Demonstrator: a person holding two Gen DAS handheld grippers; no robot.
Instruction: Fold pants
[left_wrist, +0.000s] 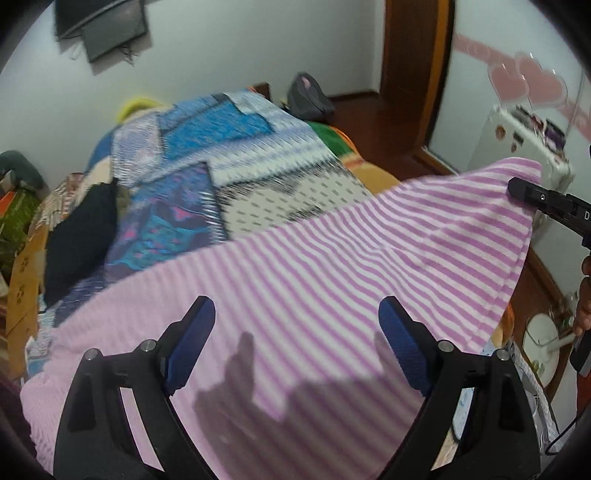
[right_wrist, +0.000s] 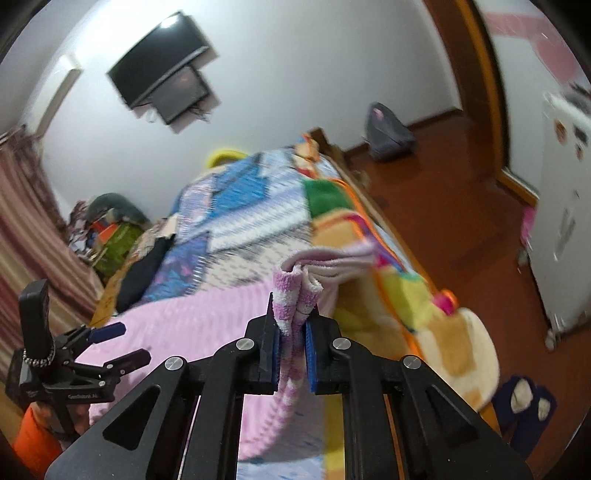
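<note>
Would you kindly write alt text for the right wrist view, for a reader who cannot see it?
The right gripper is shut on a bunched edge of pink-and-white striped pants spread over a bed with a patchwork cover. The left gripper is open at the left.

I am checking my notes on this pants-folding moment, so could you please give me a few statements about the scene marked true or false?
1. The right gripper is shut on the striped pants. True.
2. The left gripper is clamped on the pants. False: its jaws stand wide open, fabric beneath them.
3. The pants are plain blue. False: pink and white stripes.
4. The pants lie over a patchwork bedspread. True.
5. A screen hangs on the wall. True.
</note>
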